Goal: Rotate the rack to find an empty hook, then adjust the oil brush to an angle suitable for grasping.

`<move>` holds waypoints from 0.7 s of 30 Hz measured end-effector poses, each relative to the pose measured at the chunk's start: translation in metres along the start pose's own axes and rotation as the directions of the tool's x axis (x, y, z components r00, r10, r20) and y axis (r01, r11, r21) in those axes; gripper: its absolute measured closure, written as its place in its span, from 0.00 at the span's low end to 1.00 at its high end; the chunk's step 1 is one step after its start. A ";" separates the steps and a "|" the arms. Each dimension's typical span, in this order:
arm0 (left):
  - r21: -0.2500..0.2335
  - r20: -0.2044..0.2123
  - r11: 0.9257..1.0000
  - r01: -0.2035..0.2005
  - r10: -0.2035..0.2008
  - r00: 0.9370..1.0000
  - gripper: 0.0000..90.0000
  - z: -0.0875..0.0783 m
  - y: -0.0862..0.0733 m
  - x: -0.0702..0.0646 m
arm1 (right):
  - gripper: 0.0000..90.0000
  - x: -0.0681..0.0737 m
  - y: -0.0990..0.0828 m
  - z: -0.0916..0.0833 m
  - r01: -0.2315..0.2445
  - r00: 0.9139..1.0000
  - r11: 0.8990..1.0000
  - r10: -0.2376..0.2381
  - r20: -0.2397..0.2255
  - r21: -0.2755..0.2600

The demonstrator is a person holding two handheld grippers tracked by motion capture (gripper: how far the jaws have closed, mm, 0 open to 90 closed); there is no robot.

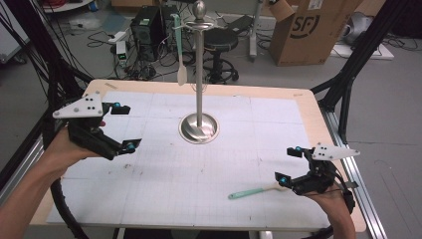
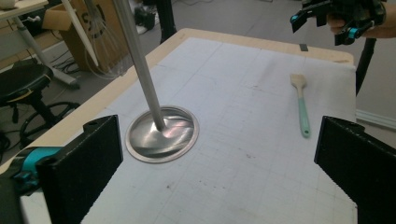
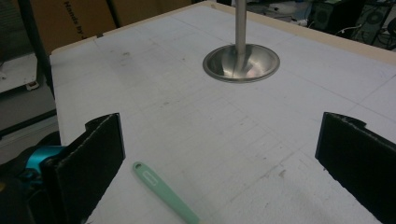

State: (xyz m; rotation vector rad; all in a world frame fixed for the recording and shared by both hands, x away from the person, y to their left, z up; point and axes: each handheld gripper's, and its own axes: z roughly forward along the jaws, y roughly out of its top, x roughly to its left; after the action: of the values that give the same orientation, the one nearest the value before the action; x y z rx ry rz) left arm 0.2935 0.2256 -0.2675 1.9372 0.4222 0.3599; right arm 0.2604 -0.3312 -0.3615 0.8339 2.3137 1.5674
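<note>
A mint-handled brush point(image 1: 253, 190) is seen lying flat on the white gridded mat point(image 1: 164, 174) in the lower right of the high view, its pale wooden head pointing right toward the right gripper point(image 1: 287, 163). The brush is not held; its head lies just beside the lower jaw of that gripper, and whether the two touch cannot be told. In the right gripper view the green handle point(image 3: 163, 195) is seen at the bottom of the frame, between the two black jaws, which are spread wide with nothing pressed between them.

At the left of the high view the left gripper point(image 1: 125, 126) is held above the mat, its jaws also standing wide and empty. In the left gripper view the brush point(image 2: 300, 103) is seen well apart, at the right of the frame.

In the centre of the high view a metal stand point(image 1: 199, 99) rises from a round base; a pale spatula point(image 1: 180, 50) hangs from its top.
</note>
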 end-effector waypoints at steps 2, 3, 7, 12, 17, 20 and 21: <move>0.005 0.003 1.000 -0.001 0.001 1.000 0.02 0.001 -0.011 -0.002 | 0.00 0.000 0.000 0.001 0.002 1.000 1.000 -0.002 0.000 0.002; 0.011 0.002 1.000 0.000 0.000 1.000 0.02 0.002 -0.017 -0.003 | 0.00 0.000 -0.001 0.001 0.002 1.000 1.000 -0.002 0.000 0.004; -0.011 0.007 0.999 0.030 -0.030 1.000 0.02 0.004 -0.037 -0.005 | 0.00 -0.001 -0.001 0.002 -0.001 1.000 1.000 0.001 -0.003 0.008; -0.008 0.002 0.999 0.031 -0.031 1.000 0.02 0.011 -0.057 -0.006 | 0.00 -0.001 -0.002 0.000 -0.008 1.000 1.000 0.008 0.003 0.003; 0.007 0.017 0.999 0.051 -0.051 0.999 0.02 0.021 -0.077 -0.008 | 0.00 -0.001 -0.003 0.000 -0.009 1.000 1.000 0.009 -0.002 0.002; 0.000 0.017 0.999 0.043 -0.043 0.999 0.02 0.023 -0.083 -0.011 | 0.00 -0.002 -0.003 0.001 -0.009 1.000 1.000 0.009 -0.003 0.002; -0.012 0.021 0.999 0.046 -0.046 0.999 0.02 0.023 -0.086 -0.011 | 0.00 -0.002 -0.003 0.001 -0.008 1.000 1.000 0.008 -0.003 0.003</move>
State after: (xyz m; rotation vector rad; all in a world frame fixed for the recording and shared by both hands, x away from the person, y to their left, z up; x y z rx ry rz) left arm 0.2826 0.2332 -0.3560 1.9146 0.4488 0.3114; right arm 0.2614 -0.3323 -0.3643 0.8425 2.3181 1.5706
